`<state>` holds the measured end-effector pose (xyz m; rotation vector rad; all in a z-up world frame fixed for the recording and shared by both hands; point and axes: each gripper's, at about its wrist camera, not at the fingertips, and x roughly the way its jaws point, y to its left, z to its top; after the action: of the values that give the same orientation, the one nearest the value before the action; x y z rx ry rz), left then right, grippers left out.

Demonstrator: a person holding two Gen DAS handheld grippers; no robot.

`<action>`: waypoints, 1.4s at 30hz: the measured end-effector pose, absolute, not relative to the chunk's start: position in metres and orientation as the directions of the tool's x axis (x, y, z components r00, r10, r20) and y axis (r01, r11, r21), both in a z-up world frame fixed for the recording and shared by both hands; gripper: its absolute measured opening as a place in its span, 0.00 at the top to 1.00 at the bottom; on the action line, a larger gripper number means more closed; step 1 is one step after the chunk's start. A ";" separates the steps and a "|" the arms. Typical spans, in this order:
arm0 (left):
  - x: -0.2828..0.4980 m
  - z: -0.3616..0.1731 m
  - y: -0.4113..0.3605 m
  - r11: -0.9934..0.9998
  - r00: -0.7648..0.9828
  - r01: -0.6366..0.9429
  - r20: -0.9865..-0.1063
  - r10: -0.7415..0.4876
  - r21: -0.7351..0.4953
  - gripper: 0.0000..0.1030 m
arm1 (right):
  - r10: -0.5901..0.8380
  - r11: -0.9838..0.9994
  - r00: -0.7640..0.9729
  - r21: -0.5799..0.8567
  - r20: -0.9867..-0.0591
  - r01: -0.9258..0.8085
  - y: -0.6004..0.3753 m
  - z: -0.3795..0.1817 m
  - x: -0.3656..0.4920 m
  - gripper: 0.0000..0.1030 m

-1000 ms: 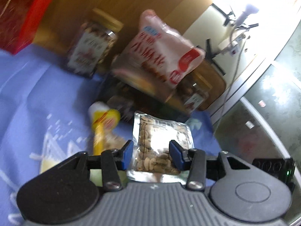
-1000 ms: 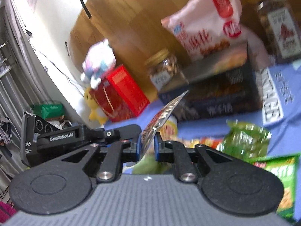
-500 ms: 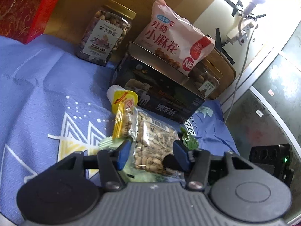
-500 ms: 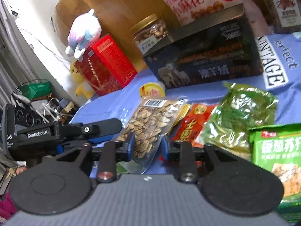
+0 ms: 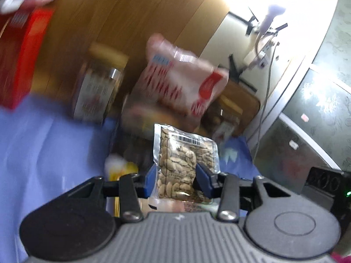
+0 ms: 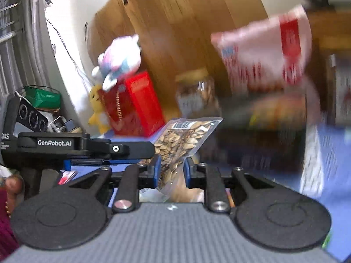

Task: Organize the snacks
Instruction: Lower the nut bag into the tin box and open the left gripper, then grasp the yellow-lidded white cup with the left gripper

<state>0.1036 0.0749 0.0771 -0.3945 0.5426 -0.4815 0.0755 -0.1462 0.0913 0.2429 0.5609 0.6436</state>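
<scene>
Between left tongs [image 5: 176, 180]: seed packet [image 5: 183, 160].

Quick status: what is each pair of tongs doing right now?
Left tongs: closed on the seed packet.
Right tongs: closed on the same seed packet.

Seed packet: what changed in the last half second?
The seed packet, which lay flat on the blue cloth half a second ago, is now lifted off it and stands up between the left tongs and the right tongs. The nut jar and pink bag stay behind.
</scene>
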 end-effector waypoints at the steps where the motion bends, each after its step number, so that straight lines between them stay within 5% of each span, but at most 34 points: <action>1: 0.114 0.086 0.072 0.830 0.770 0.336 -0.378 -0.514 -0.445 0.63 | 0.615 0.788 0.673 0.359 -0.411 -0.500 -0.145 0.097 0.085 0.76; 6: 0.174 0.099 0.060 0.873 0.809 0.302 -0.382 -0.447 -0.382 0.63 | 0.571 0.820 0.714 0.308 -0.405 -0.482 -0.139 0.106 0.143 0.76; 14: 0.234 0.056 0.052 0.909 0.765 0.210 -0.518 -0.382 -0.359 0.64 | 0.507 0.861 0.687 0.270 -0.522 -0.431 -0.123 0.067 0.193 0.73; 18: 0.222 0.060 0.056 0.908 0.790 0.219 -0.482 -0.379 -0.356 0.61 | 0.447 0.893 0.722 0.219 -0.528 -0.393 -0.122 0.062 0.191 0.47; 26: 0.157 0.069 0.095 0.894 0.826 0.221 -0.412 -0.384 -0.389 0.60 | 0.492 0.865 0.752 0.343 -0.439 -0.366 -0.153 0.080 0.139 0.47; 32: 0.146 0.028 0.124 0.845 0.762 0.103 -0.505 -0.406 -0.525 0.58 | 0.588 0.807 0.548 0.389 -0.595 -0.445 -0.112 0.047 0.132 0.47; 38: 0.140 0.019 0.148 0.810 0.774 0.064 -0.483 -0.409 -0.583 0.58 | 0.561 0.812 0.488 0.329 -0.669 -0.483 -0.067 0.031 0.148 0.43; 40: 0.139 0.016 0.153 0.806 0.779 0.066 -0.474 -0.410 -0.588 0.58 | 0.555 0.810 0.479 0.311 -0.680 -0.497 -0.056 0.026 0.153 0.54; 42: 0.136 0.014 0.158 0.805 0.787 0.064 -0.467 -0.404 -0.590 0.53 | 0.543 0.807 0.490 0.264 -0.682 -0.528 -0.043 0.025 0.151 0.54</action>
<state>0.1358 0.1583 0.0141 -0.5877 0.6198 -0.2685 0.1511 -0.0432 0.0248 0.0203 0.8358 0.6505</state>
